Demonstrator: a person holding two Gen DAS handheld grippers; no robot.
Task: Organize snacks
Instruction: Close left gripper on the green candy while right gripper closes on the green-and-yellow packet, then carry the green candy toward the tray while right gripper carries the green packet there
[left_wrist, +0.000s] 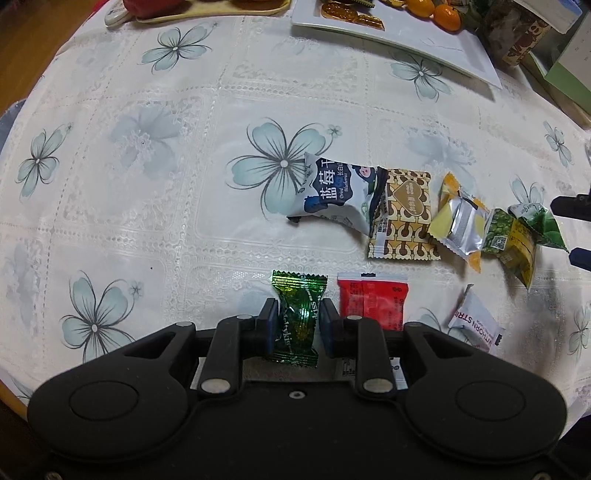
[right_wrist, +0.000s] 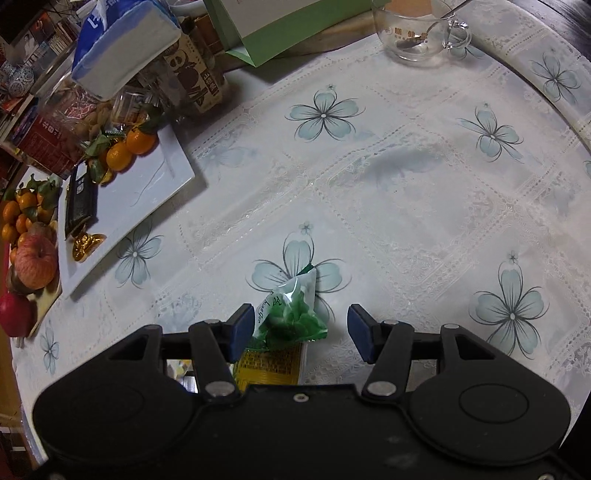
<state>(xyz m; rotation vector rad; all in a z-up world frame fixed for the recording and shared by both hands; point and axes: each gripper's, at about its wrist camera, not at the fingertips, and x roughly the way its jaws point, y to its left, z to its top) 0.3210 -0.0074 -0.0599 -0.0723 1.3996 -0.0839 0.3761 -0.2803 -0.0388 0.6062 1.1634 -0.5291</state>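
Left gripper (left_wrist: 295, 319) clamps a green candy (left_wrist: 297, 317); right gripper (right_wrist: 301, 328) gapes around a green packet (right_wrist: 291, 314), seemingly touching one pad.

Left tool (left_wrist: 295, 323) clamping green candy (left_wrist: 297, 319), red packet (left_wrist: 371, 301) just beside, snack wrappers (left_wrist: 400, 214) beyond

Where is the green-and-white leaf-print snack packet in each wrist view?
Left wrist: green-and-white packet at far right, end of the snack row, beside the right gripper's fingertips.
Right wrist: packet low centre, between the open right gripper fingers.
Shared landmark: white rectangular plate with oranges.
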